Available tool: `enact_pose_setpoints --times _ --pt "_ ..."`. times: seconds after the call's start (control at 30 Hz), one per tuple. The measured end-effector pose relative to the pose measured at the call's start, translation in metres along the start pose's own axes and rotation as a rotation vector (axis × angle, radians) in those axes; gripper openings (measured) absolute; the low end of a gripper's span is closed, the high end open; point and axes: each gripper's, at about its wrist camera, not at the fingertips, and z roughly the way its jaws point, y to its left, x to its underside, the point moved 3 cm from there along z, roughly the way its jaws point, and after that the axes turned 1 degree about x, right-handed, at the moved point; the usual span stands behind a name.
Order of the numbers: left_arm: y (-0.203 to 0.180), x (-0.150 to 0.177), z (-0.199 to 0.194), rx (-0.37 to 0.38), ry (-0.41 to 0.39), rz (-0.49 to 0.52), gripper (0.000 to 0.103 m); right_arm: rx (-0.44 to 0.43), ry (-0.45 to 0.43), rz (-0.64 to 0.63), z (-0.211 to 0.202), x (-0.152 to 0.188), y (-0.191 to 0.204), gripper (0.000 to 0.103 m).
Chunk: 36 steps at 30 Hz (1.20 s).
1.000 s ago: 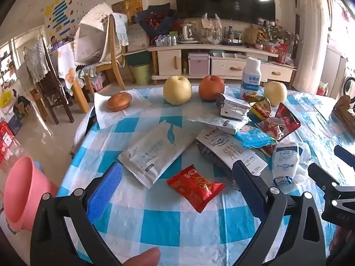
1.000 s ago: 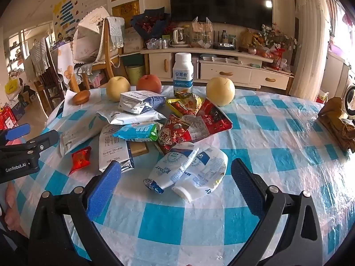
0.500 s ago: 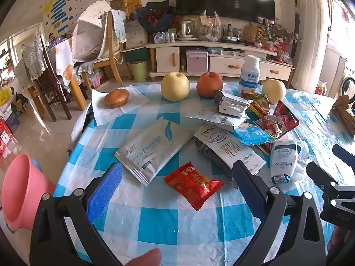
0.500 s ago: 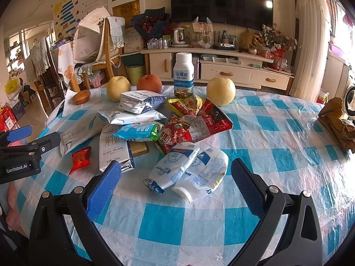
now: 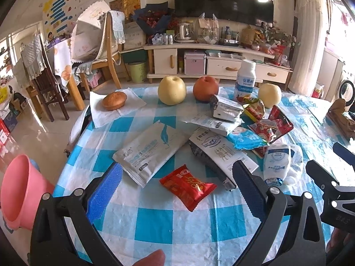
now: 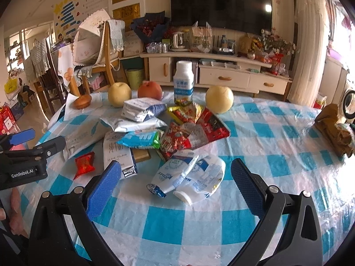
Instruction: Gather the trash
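Left gripper (image 5: 177,185) and right gripper (image 6: 176,180), fingers spread and empty, over the tabletop (image 6: 266,155). Red wrapper (image 5: 187,186) lies between the left fingers, nearer than before; crumpled pouches (image 6: 188,177) between the right. Pink bin (image 5: 20,190) is cut off.

A dark television (image 6: 220,4) hangs above a cream cabinet (image 6: 213,75); wooden chairs (image 5: 104,51) stand left; daylight, probably from a window, glares right.

We are in a home living room: a television (image 6: 220,2) above a low cabinet (image 6: 213,75), chairs (image 5: 106,51), a checked tablecloth (image 6: 255,133)
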Motion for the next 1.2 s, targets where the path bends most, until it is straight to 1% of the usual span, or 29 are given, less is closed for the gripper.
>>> enact_pose_setpoints --times 0.2,0.27,0.33,0.47,0.57,0.63,0.67,0.73,0.77,0.8,0.83,0.87,0.93,1.0,1.03,1.07,1.1,1.13,1.2 --pt "0.003 -0.002 -0.011 0.024 -0.002 -0.01 0.098 0.048 -0.006 0.003 -0.013 0.001 -0.011 0.1" --pt "0.005 -0.005 -0.016 0.032 -0.014 -0.009 0.098 0.056 0.003 0.014 -0.017 0.001 -0.016 0.1" --pt "0.005 -0.006 -0.018 0.031 -0.023 0.0 0.098 0.064 -0.007 0.015 -0.024 -0.002 -0.017 0.1" --pt "0.009 -0.008 -0.018 0.027 -0.03 -0.011 0.098 0.051 -0.055 -0.001 -0.031 -0.01 -0.01 0.1" --pt "0.01 -0.008 -0.013 0.024 -0.026 -0.03 0.098 0.058 -0.074 -0.044 -0.024 -0.005 -0.006 0.1" --pt "0.009 -0.008 -0.009 0.011 -0.031 -0.032 0.098 0.051 -0.058 -0.059 -0.017 0.0 -0.007 0.1" --pt "0.009 -0.007 -0.007 0.009 -0.027 -0.039 0.098 0.035 -0.041 -0.049 -0.014 0.002 -0.011 0.1" --pt "0.009 -0.003 -0.005 0.023 -0.042 -0.048 0.098 0.032 -0.036 -0.016 -0.013 0.002 -0.018 0.1" --pt "0.009 -0.002 -0.002 0.01 -0.011 -0.051 0.098 0.022 -0.033 0.003 -0.012 0.0 -0.021 0.1" --pt "0.009 -0.002 -0.001 0.02 -0.001 -0.053 0.098 0.016 -0.034 0.01 -0.011 -0.001 -0.021 0.1" --pt "0.009 -0.002 -0.005 0.035 -0.029 -0.051 0.098 0.013 -0.035 0.012 -0.009 -0.002 -0.021 0.1" --pt "0.009 -0.001 -0.009 0.015 -0.071 -0.035 0.098 0.011 -0.033 0.01 -0.008 -0.003 -0.02 0.1" --pt "0.007 0.002 -0.007 -0.088 -0.101 0.031 0.098 0.002 -0.026 -0.002 -0.004 -0.003 -0.016 0.1" --pt "0.007 0.005 -0.002 -0.098 -0.12 0.065 0.098 0.001 -0.013 -0.019 0.0 0.001 -0.012 0.1" --pt "0.008 0.007 0.005 -0.098 -0.088 0.066 0.098 0.0 -0.008 -0.023 0.002 0.002 -0.011 0.1" --pt "0.009 0.006 0.011 -0.074 -0.039 0.052 0.098 0.0 0.0 -0.026 0.004 0.004 -0.01 0.1" --pt "0.01 0.005 0.01 -0.034 -0.034 0.036 0.098 0.0 0.007 -0.025 0.006 0.005 -0.01 0.1" --pt "0.011 0.003 0.006 0.004 -0.057 0.015 0.098 -0.002 0.012 -0.021 0.008 0.005 -0.01 0.1" --pt "0.011 0.003 0.005 -0.011 -0.068 0.028 0.098 -0.003 0.016 -0.012 0.012 0.004 -0.011 0.1"
